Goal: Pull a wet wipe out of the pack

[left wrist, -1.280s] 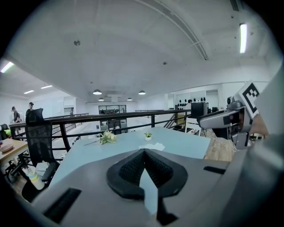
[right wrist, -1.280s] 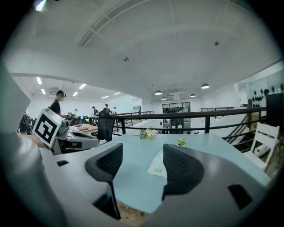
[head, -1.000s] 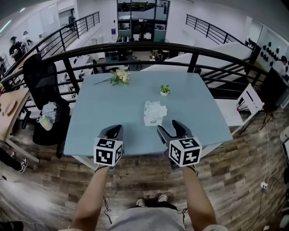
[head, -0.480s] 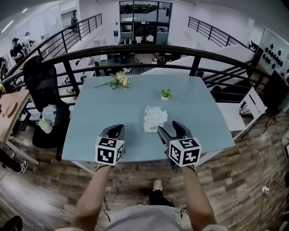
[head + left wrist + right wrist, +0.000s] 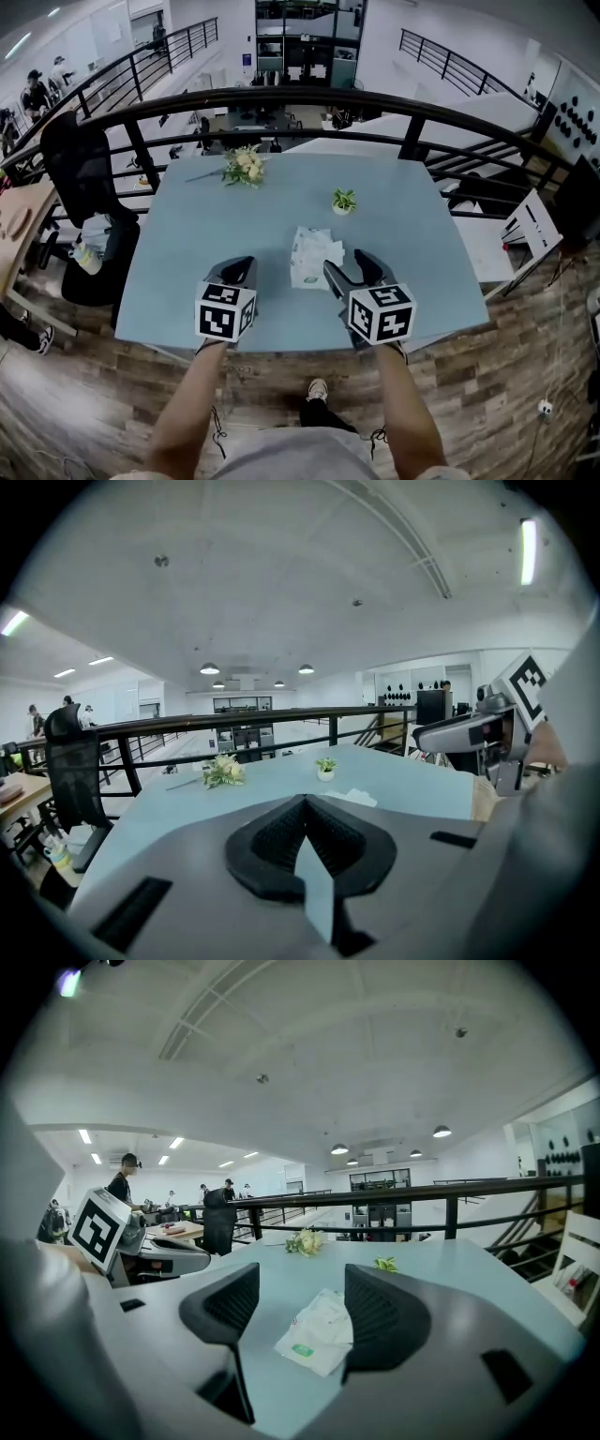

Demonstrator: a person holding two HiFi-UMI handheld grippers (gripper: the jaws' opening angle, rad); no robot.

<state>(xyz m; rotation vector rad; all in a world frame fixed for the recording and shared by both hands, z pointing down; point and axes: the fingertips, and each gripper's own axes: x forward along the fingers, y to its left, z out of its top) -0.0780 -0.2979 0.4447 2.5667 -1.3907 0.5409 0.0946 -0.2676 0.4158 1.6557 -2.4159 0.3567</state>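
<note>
The wet wipe pack (image 5: 311,256) is white with a crumpled top and lies flat in the middle of the light blue table (image 5: 187,244). My right gripper (image 5: 349,270) hovers just to the right of its near end, open and holding nothing. In the right gripper view the pack (image 5: 319,1335) lies on the table ahead, seen between the parted jaws of the right gripper (image 5: 300,1288). My left gripper (image 5: 239,272) is shut and empty, a little to the left of the pack. In the left gripper view the left gripper (image 5: 302,806) has its pads together, and the pack (image 5: 352,797) shows beyond.
A flower bunch (image 5: 246,167) lies at the table's far left and a small potted plant (image 5: 344,200) stands behind the pack. A black railing (image 5: 281,98) runs behind the table. A black chair (image 5: 80,178) stands at the left.
The table and pack have come closer in the head view. Both grippers now sit nearer the pack, the right one beside it. The jaws have not changed.
</note>
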